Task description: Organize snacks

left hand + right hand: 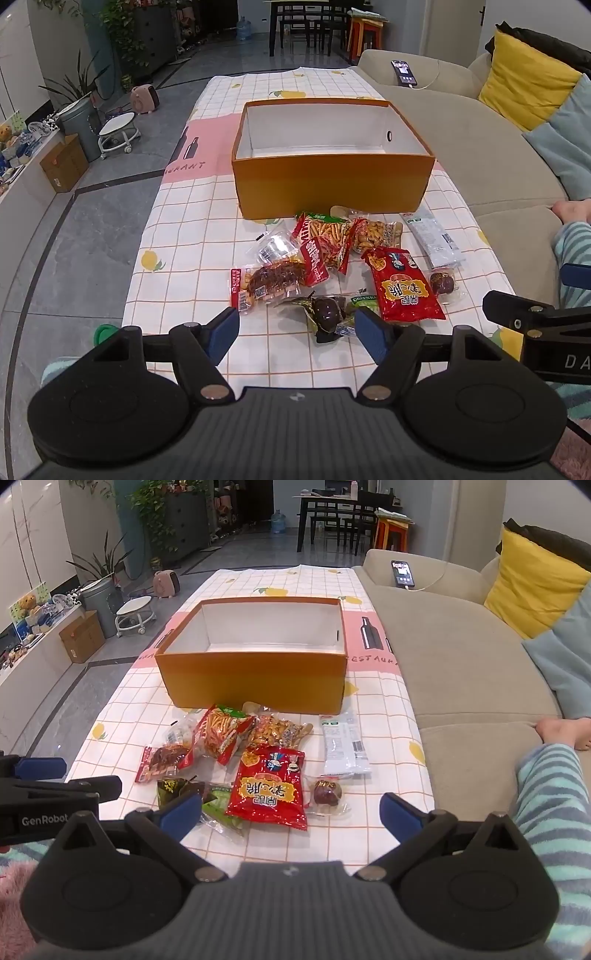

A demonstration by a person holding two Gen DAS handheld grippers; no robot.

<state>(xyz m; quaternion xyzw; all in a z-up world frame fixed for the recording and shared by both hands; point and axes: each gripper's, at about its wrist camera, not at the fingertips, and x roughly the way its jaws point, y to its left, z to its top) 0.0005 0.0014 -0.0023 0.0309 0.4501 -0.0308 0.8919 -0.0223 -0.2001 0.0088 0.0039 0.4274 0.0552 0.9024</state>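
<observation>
Snacks lie in a loose heap on the checked tablecloth (184,236), just in front of the orange box (332,181), which stands open and bare inside. From my left wrist I see my left gripper (297,330) spread wide with nothing between its blue pads, hanging over the near edge of the heap. Closest to it is the dark round sweet in a crinkled wrapper (327,312); beside that lies the big red packet (402,288). The right gripper's arm pokes in at the right edge.

From my right wrist, my right gripper (291,810) is also wide and holding nothing, above the table's near edge. The red packet (269,788) lies straight ahead of it, with the white sachet (343,744) and a small wrapped date (327,792) to its right, and the strip-snack bag (225,733) overlapping others behind.

I judge these packets light, soft and slick, the foil apt to slide and the crisps inside apt to crush. I would pinch the red packet by its flat sealed edge, not across its puffed middle.
</observation>
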